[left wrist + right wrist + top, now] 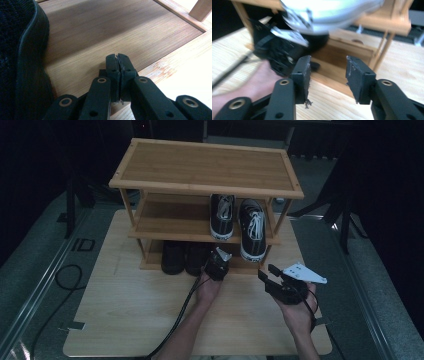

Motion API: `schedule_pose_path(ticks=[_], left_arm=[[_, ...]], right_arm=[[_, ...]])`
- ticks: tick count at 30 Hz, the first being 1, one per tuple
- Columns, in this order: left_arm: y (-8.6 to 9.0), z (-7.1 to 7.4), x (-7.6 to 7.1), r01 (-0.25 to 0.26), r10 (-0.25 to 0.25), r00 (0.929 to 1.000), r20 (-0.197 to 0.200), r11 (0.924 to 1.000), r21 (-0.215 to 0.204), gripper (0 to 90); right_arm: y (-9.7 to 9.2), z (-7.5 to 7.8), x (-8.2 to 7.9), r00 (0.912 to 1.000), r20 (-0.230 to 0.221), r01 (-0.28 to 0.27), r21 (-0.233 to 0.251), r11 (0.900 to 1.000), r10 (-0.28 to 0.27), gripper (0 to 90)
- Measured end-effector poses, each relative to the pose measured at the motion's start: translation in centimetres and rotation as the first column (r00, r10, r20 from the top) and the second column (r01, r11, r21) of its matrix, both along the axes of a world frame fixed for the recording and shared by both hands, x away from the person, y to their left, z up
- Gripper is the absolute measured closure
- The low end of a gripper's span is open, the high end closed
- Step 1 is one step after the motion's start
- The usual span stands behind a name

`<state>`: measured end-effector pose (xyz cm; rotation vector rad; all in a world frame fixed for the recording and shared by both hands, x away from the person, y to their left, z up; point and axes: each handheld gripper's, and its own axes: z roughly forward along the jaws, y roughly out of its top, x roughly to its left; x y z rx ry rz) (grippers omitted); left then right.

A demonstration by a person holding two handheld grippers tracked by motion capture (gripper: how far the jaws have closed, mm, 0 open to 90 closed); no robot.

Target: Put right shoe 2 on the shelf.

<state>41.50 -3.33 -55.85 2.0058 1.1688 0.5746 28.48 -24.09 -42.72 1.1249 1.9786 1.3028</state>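
A bamboo shoe rack (205, 167) stands on the wooden table (130, 305). Two black sneakers with white laces (222, 216) (252, 227) sit on the right of its middle shelf, the right one jutting over the front edge. A pair of plain black shoes (184, 258) rests on the bottom shelf. My left gripper (219, 255) is shut and empty, its tips (117, 55) over the bottom shelf board (100, 30), just right of a black shoe (22, 62). My right gripper (267, 271) hovers in front of the rack's right end, open (327, 67) with nothing between its fingers.
The right gripper view catches the sneaker's white sole (329, 15) overhead and the left gripper's body (279, 50) at the left. A black cable (65, 280) loops on the floor left of the table. Dark stand legs (345, 220) rise at the right.
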Motion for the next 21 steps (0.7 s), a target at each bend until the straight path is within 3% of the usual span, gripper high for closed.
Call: schedule_pose_path(ticks=[4, 11, 12, 13, 15, 16, 21], left_arm=[[0.0, 0.0, 0.0, 0.002, -0.002, 1.0000, 0.001, 1.0000, 0.004, 90.0], [0.0, 0.0, 0.0, 0.001, -0.001, 1.0000, 0.003, 1.0000, 0.006, 90.0], [0.0, 0.0, 0.0, 0.001, -0.001, 1.0000, 0.003, 1.0000, 0.007, 90.0], [0.0, 0.0, 0.0, 0.001, -0.001, 1.0000, 0.003, 1.0000, 0.007, 90.0], [0.0, 0.0, 0.0, 0.002, -0.002, 1.0000, 0.000, 1.0000, 0.004, 90.0], [0.0, 0.0, 0.0, 0.001, -0.001, 1.0000, 0.000, 1.0000, 0.003, 90.0], [0.0, 0.0, 0.0, 0.001, -0.001, 1.0000, 0.000, 1.0000, 0.004, 90.0]], right_arm=[[0.6, 2.0, -1.1, 0.9984, 0.050, -0.024, 0.002, 0.9997, 0.024, 49.7], [1.2, 2.8, -1.1, 0.9979, 0.064, -0.010, 0.009, 0.9999, 0.010, 50.3], [1.4, 2.9, -1.0, 0.9974, 0.072, -0.002, -0.001, 1.0000, 0.002, 52.2], [1.6, 3.1, -1.0, 0.9974, 0.073, 0.004, -0.017, 0.9998, -0.003, 72.3], [1.7, 3.1, -1.1, 0.9969, 0.079, -0.006, -0.010, 0.9999, 0.007, 74.5], [2.0, 3.2, -1.2, 0.9969, 0.078, -0.010, -0.026, 0.9996, 0.012, 85.6], [2.3, 3.1, -0.9, 0.9978, 0.066, 0.013, -0.054, 0.9984, -0.010, 90.0]])
